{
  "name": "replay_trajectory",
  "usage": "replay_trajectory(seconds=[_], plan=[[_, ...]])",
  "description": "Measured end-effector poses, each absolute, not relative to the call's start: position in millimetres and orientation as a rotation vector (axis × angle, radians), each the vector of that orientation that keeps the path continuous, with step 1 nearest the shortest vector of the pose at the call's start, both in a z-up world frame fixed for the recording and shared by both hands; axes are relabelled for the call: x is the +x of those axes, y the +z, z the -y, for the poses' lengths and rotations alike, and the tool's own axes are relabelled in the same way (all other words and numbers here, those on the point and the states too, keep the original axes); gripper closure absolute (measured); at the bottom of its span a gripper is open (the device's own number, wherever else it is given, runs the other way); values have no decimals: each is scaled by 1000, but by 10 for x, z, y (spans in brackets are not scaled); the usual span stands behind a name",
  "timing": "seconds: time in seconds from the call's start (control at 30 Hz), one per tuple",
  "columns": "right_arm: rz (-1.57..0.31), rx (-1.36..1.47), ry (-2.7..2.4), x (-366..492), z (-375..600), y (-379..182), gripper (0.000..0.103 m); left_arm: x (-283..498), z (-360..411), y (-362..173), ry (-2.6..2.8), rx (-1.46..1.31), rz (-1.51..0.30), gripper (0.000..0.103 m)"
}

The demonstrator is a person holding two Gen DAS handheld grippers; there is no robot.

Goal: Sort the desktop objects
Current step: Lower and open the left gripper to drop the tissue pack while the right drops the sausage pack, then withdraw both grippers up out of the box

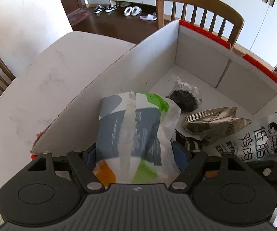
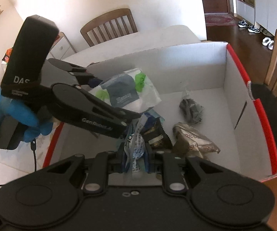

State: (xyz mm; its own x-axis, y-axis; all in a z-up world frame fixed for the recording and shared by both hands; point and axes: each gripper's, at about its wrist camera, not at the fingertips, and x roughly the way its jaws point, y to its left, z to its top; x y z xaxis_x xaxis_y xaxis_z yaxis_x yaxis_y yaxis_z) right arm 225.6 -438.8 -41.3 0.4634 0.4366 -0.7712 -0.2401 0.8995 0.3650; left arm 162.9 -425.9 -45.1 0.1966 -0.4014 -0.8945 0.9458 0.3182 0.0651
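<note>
surface: white table | directly on it: open cardboard box with red outer rim | box position: right part of table, far edge beside wooden chair

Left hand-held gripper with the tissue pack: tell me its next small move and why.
Probably open the jaws. The left hand-held gripper holds the tissue pack inside the white box, just above items already lying there, such as the brown wrapper, so releasing should drop it in with them.
</note>
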Motion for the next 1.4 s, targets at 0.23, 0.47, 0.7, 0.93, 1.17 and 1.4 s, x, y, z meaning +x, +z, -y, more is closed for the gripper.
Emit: replay_trajectory(seconds=[0.23,0.47,0.7,0.93,1.17,1.4], plan=[[-1068,266,428,2347,4425,-562,86,1670,4271,-530,-1064,759,-929,26],[-1083,252,418,2403,4398,-598,78,1685,4313,-547,-1069,768,-946,26],[-1077,228,404,2404,4399,-558,73,1721,4319,-573,-1055,756,-983,25],[-1033,201,375,2360,4437,-454,44,1685,4291,-529,-1059,738,-960,18],[-996,177,367,2279,4485,-331,40,1658,4196,-425,-1058,673,-958,14],[-964,158,363,2198,4509,-218,39,1584,4025,-252,-1061,622,-932,14]])
